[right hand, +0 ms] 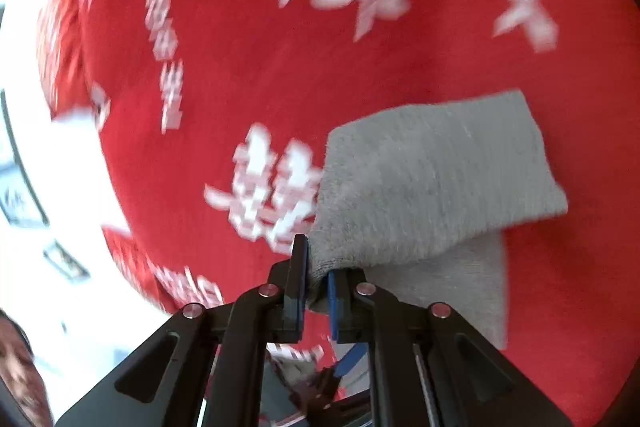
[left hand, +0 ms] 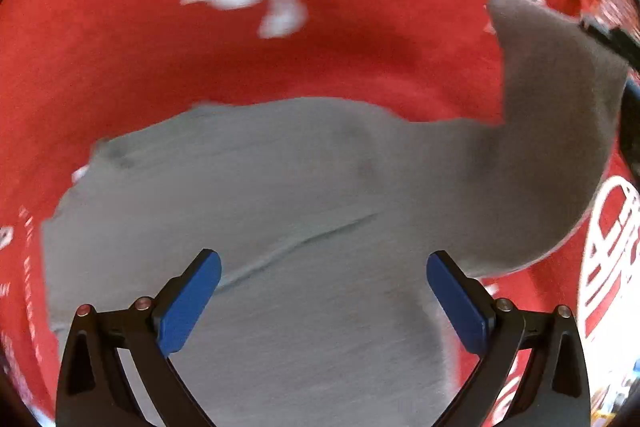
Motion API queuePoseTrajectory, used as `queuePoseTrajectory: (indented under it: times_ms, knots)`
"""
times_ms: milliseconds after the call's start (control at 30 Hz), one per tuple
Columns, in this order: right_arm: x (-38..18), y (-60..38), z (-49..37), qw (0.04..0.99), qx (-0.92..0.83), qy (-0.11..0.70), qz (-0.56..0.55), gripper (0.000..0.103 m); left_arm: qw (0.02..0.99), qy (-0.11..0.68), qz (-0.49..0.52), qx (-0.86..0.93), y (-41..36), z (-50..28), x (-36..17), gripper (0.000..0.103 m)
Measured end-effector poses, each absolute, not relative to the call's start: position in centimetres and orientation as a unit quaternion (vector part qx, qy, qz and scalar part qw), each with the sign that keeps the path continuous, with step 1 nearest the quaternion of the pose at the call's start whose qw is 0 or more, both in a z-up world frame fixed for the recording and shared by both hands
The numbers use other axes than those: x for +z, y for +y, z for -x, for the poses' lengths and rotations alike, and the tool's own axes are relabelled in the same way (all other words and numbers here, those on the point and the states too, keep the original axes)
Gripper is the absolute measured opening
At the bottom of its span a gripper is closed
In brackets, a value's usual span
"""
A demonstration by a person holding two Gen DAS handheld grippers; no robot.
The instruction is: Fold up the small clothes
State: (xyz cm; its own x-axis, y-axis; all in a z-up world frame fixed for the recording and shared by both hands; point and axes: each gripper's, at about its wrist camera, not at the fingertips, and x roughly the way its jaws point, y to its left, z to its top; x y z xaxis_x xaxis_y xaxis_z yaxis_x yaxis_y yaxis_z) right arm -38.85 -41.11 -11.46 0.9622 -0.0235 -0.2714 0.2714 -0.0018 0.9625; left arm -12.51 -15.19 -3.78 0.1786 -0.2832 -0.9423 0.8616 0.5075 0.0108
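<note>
A grey sock (left hand: pixel 300 195) lies spread on a red cloth (left hand: pixel 160 59) with white printed characters. My left gripper (left hand: pixel 323 291) hovers just above the sock's near part, its blue pads wide apart with nothing pinched. The sock's right end (left hand: pixel 560 115) is lifted and curls upward. In the right wrist view my right gripper (right hand: pixel 318 281) is shut on that end of the grey sock (right hand: pixel 432 183), and the fabric folds over and hangs ahead of the fingers above the red cloth (right hand: pixel 240 67).
The red cloth covers the whole work surface and drops off at its left edge (right hand: pixel 80 107) in the right wrist view. A bright floor lies beyond it. Part of a person (right hand: pixel 16 367) shows at the lower left.
</note>
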Motion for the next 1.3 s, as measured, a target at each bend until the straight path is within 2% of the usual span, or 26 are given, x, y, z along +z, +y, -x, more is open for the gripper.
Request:
queuePoseTrajectory:
  times_ms: [167, 267, 400, 500, 567, 600, 633, 667, 767, 800, 833, 867, 933, 1100, 1233, 1300]
  knots:
    - [-8.0, -36.7, 28.2, 0.776, -0.038, 0.183, -0.602, 0.009, 0.748, 0.508, -0.275, -0.327, -8.9, 5.9, -3.6, 0.103]
    - [-7.5, -31.5, 21.0, 0.816, -0.019, 0.290, -0.499, 0.010, 0.763, 0.517, -0.272, -0.277, -4.9, 2.9, -4.8, 0.103]
    - [-11.0, -25.0, 13.7, 0.815, -0.018, 0.411, -0.409, 0.013, 0.770, 0.534, -0.258, -0.234, -0.7, 0.3, -6.0, 0.103]
    - [-14.2, -22.7, 11.2, 0.790, -0.041, 0.466, -0.397, 0.015, 0.762, 0.558, -0.245, -0.219, 0.7, -0.8, -8.1, 0.103]
    - [-15.4, -22.4, 10.8, 0.772, -0.056, 0.477, -0.417, 0.028, 0.754, 0.577, -0.217, -0.228, 1.6, -1.0, -9.0, 0.103]
    - [-15.6, -22.5, 11.0, 0.768, -0.062, 0.472, -0.428, 0.044, 0.752, 0.580, -0.211, -0.230, 1.4, -1.5, -9.2, 0.103]
    - [-15.6, -22.9, 11.2, 0.767, -0.066, 0.465, -0.438, 0.055, 0.751, 0.583, -0.205, -0.232, 1.5, -1.6, -9.3, 0.103]
    - [-15.4, -23.3, 11.5, 0.764, -0.074, 0.453, -0.452, 0.055, 0.751, 0.584, -0.202, -0.232, 1.4, -1.7, -9.5, 0.103]
    - [-16.0, -25.6, 12.2, 0.733, -0.113, 0.413, -0.529, 0.055, 0.752, 0.586, -0.192, -0.235, 2.0, -2.0, -9.1, 0.103]
    - [-16.5, -26.2, 12.4, 0.713, -0.129, 0.402, -0.559, 0.049, 0.752, 0.586, -0.188, -0.236, 2.4, -2.0, -8.9, 0.103]
    - [-16.8, -26.6, 12.5, 0.703, -0.140, 0.395, -0.575, 0.022, 0.754, 0.585, -0.185, -0.237, 2.7, -2.0, -8.5, 0.103]
    - [-16.5, -26.8, 12.3, 0.702, -0.149, 0.391, -0.576, 0.009, 0.755, 0.584, -0.183, -0.237, 3.1, -2.1, -7.9, 0.103]
    - [-14.4, -25.8, 10.6, 0.745, -0.148, 0.397, -0.515, 0.008, 0.756, 0.582, -0.184, -0.236, 4.1, -2.3, -7.5, 0.103]
    - [-9.4, -16.7, 3.7, 0.850, -0.055, 0.458, -0.255, 0.008, 0.754, 0.586, -0.199, -0.221, 7.1, -2.4, -7.8, 0.103]
    - [-10.7, -9.4, 0.8, 0.856, 0.006, 0.508, -0.102, 0.009, 0.759, 0.590, -0.193, -0.198, 9.6, -3.0, -8.0, 0.103]
    - [-12.9, -7.2, 0.1, 0.836, 0.019, 0.545, -0.054, 0.014, 0.759, 0.594, -0.188, -0.189, 10.5, -3.4, -8.2, 0.103]
